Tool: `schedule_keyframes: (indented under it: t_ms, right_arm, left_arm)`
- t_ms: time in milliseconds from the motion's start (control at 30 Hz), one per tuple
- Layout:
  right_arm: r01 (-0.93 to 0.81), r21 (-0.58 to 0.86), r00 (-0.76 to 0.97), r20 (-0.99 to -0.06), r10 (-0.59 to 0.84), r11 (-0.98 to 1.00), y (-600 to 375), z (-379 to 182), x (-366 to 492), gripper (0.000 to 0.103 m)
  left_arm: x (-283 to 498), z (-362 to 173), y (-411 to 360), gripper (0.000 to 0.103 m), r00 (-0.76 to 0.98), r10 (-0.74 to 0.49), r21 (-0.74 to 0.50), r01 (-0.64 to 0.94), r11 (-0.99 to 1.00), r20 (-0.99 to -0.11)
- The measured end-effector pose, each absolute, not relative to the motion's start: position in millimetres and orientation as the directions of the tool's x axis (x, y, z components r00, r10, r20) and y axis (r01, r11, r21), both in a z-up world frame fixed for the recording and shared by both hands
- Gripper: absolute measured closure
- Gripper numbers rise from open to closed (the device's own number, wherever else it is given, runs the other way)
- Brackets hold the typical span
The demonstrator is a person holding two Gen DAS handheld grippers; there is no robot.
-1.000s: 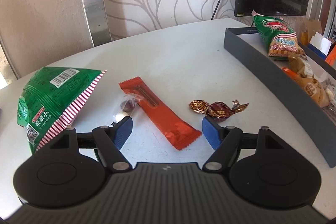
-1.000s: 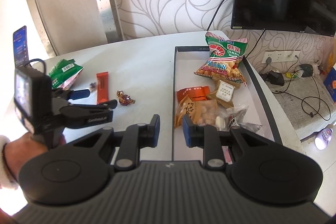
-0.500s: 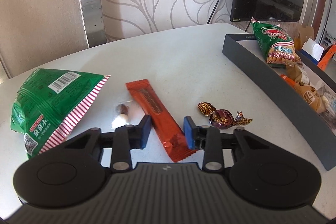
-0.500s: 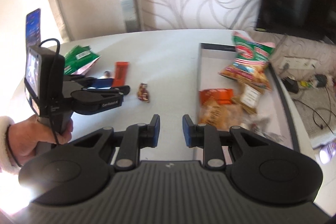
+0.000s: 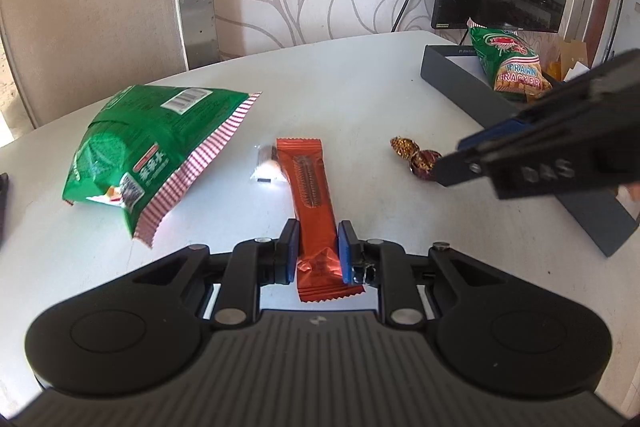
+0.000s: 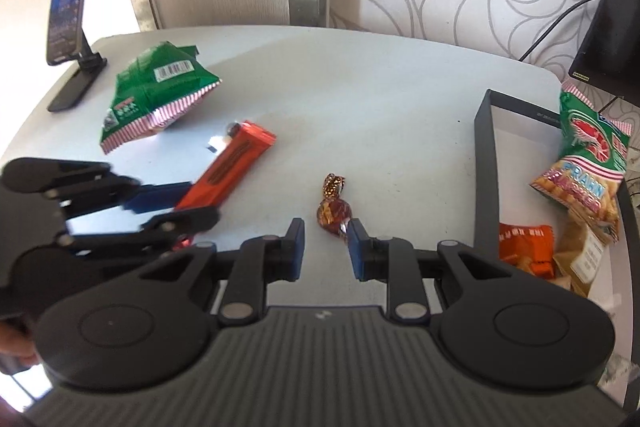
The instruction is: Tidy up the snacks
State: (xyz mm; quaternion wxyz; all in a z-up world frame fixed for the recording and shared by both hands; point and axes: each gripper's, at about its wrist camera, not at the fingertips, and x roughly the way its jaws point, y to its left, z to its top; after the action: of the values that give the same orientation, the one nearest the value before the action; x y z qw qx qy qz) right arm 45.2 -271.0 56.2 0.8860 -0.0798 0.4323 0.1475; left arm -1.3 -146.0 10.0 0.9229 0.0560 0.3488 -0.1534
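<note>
Fingers (image 5: 291, 245) on the left gripper (image 5: 317, 247) are pinched onto the near end of the orange snack bar (image 5: 310, 187), blue pads touching both of its long edges, while the rest of the bar lies flat on the white worktop (image 5: 340, 99) pointing away from the camera. Right next to the far end of the bar sits a tiny clear-wrapped candy (image 5: 266, 165), touching or almost touching it. Off to the left lies a green snack bag (image 5: 152, 143) with a red-and-white striped edge. Over on the right, the right gripper (image 5: 472, 157) pokes in from the side, its tips right at a brown foil candy (image 5: 416, 155). Behind it is a dark tray (image 5: 452, 77) with a prawn cracker bag (image 5: 510, 67) leaning inside.

From the right wrist view, that gripper's fingers (image 6: 362, 247) are spread a little, gripping nothing. The foil candy (image 6: 333, 207) rests on the worktop just ahead of the gap, its near twist touching or nearly touching the right pad. The left gripper (image 6: 176, 205) comes in from the left edge, clamped on the orange bar (image 6: 232, 163). The green bag (image 6: 160, 91) is farther back, and a phone on a stand (image 6: 68, 11) is at the far left corner. The tray (image 6: 486, 167) on the right holds the prawn crackers (image 6: 588, 163) plus an orange packet (image 6: 524, 247).
</note>
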Motion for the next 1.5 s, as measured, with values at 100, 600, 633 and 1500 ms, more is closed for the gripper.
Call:
schedule_keyframes:
  t_ms: [100, 600, 633, 1500]
  right_arm:
    - [-0.329, -0.030, 0.572, -0.801, 0.174, 0.944, -268, 48, 55, 0.074]
    - [-0.309, -0.028, 0.570, -0.805, 0.161, 0.951, -272, 47, 59, 0.059]
    - [-0.314, -0.038, 0.568, -0.808, 0.156, 0.949, -269, 46, 63, 0.059]
    - [-0.298, -0.037, 0.562, -0.814, 0.144, 0.954, -276, 44, 42, 0.078]
  left_arm:
    - [-7, 10, -143, 0.079, 0.707, -0.243, -0.004, 0.323, 0.947, -0.664]
    - [14, 11, -152, 0.056, 0.715, -0.191, 0.042, 0.295, 0.955, -0.672]
    - [17, 11, -153, 0.056, 0.715, -0.189, 0.040, 0.290, 0.956, -0.673]
    - [17, 13, -149, 0.079, 0.698, -0.239, 0.003, 0.327, 0.945, -0.675]
